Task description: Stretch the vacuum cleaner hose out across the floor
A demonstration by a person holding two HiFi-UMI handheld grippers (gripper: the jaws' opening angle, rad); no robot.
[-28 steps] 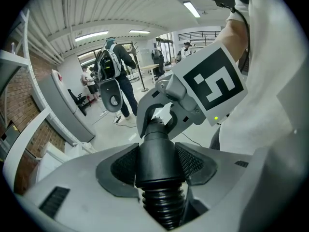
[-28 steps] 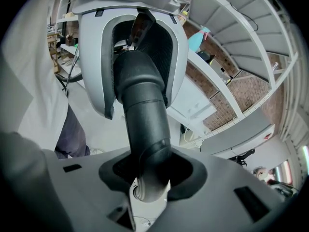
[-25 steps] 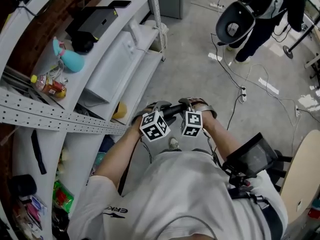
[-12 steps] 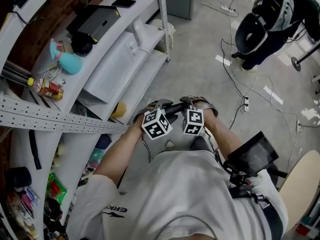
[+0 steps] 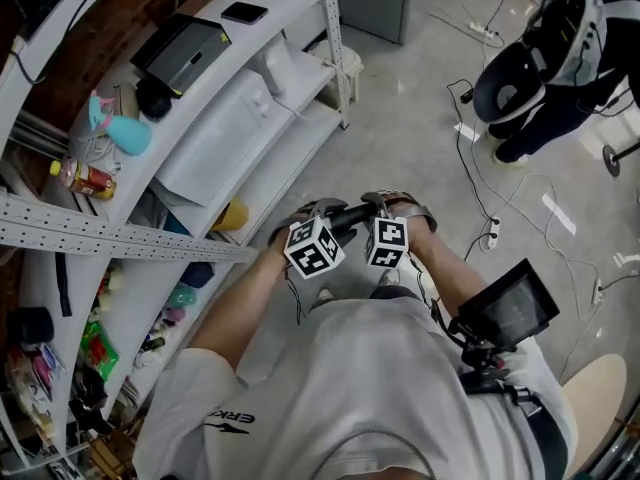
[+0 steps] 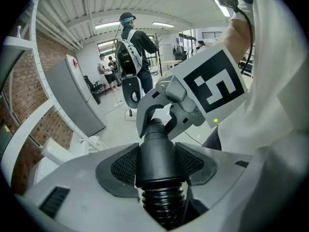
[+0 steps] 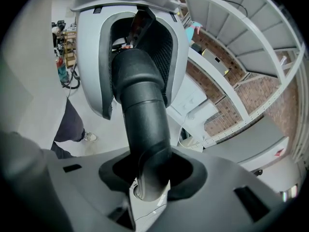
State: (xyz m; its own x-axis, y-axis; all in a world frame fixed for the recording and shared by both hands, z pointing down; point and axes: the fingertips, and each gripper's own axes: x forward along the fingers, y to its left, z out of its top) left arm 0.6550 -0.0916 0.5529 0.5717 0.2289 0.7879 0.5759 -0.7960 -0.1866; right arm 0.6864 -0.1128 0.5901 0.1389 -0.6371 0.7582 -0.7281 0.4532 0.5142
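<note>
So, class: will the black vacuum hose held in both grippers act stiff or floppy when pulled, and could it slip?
The ribbed section of the vacuum hose probably flexes and sags when pulled. Its smooth end tube looks rigid and possibly slippery, though the left gripper and right gripper both clamp there.

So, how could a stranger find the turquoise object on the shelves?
Start at the white shelving, left in the head view. On its upper level, the turquoise object lies between a black lump and a yellow-capped bottle. Nothing else there is turquoise.
</note>
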